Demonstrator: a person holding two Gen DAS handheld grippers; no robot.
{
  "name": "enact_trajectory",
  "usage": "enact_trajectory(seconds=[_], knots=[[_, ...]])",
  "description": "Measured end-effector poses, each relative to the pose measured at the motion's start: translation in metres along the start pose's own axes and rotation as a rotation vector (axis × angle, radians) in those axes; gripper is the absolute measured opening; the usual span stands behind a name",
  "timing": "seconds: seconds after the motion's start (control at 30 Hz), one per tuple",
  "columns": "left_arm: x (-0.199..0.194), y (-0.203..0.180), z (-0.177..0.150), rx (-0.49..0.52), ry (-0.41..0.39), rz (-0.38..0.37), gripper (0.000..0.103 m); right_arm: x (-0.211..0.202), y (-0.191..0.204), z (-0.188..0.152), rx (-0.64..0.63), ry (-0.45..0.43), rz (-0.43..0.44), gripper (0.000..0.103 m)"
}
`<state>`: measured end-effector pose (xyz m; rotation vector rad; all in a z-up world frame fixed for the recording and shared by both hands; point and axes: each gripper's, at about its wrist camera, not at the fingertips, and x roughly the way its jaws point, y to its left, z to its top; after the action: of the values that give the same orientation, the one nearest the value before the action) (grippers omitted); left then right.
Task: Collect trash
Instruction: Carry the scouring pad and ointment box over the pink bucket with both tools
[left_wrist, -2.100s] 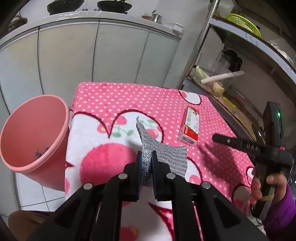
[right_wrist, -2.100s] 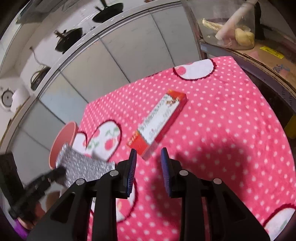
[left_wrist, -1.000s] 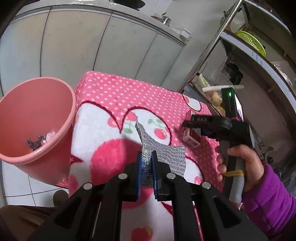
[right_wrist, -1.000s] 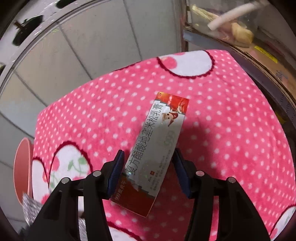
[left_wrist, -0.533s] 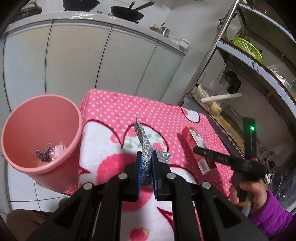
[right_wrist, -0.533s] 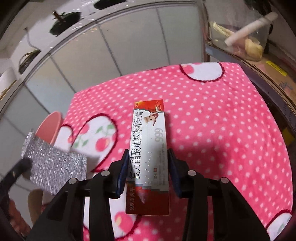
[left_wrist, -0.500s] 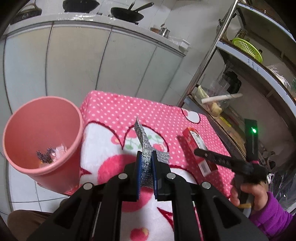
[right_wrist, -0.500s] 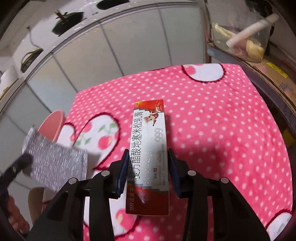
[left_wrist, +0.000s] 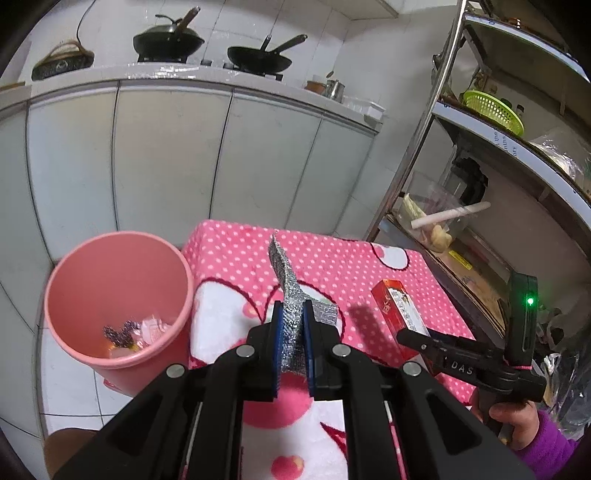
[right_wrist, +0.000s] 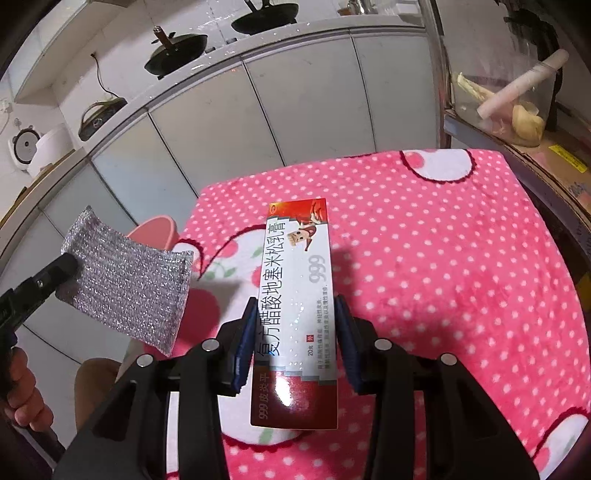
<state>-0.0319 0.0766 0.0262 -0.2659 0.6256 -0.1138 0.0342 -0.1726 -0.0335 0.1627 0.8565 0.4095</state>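
Where the left wrist view looks down its own fingers, the left gripper (left_wrist: 292, 343) is seen clamped on a silver, glittery mesh scouring cloth (left_wrist: 289, 291), which is pinched edge-on between the blue pads and stands up above them. Below and to the left, a round pink plastic bin (left_wrist: 110, 295) sits on the tiled floor just beside the table, with a few scraps of wrapper (left_wrist: 136, 332) lying in its bottom. A pink polka-dot blanket with cherry prints (left_wrist: 332, 258) is spread over the table. At the right of this view, the right gripper (left_wrist: 410, 338) is held by a hand in a purple sleeve (left_wrist: 517, 417), and a red and white rectangular cardboard ointment box (left_wrist: 399, 314) is gripped at its tip, raised off the blanket.

From the right wrist view, the same box (right_wrist: 295, 302) is seen lengthwise between the fingers of the right gripper (right_wrist: 295, 343); both blue pads are pressed against its long sides, so it is grasped. It is held above the blanket (right_wrist: 443, 240). At the left, the scouring cloth (right_wrist: 129, 280) is shown flat-on, held in the tip of the left gripper (right_wrist: 68, 264), and part of the pink bin's rim (right_wrist: 155, 229) is visible behind it.
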Motion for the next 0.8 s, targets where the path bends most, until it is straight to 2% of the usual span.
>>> enact_trajectory(seconds=[0.47,0.8], knots=[[-0.022,-0.001,0.008,0.008,-0.049,0.058,0.009,-0.007,0.018,0.003,-0.057,-0.032,0.057,0.041],[-0.032,0.023,0.018,-0.027,-0.09,0.125,0.009,0.005,0.052,0.02,-0.14,-0.032,0.104,0.041]])
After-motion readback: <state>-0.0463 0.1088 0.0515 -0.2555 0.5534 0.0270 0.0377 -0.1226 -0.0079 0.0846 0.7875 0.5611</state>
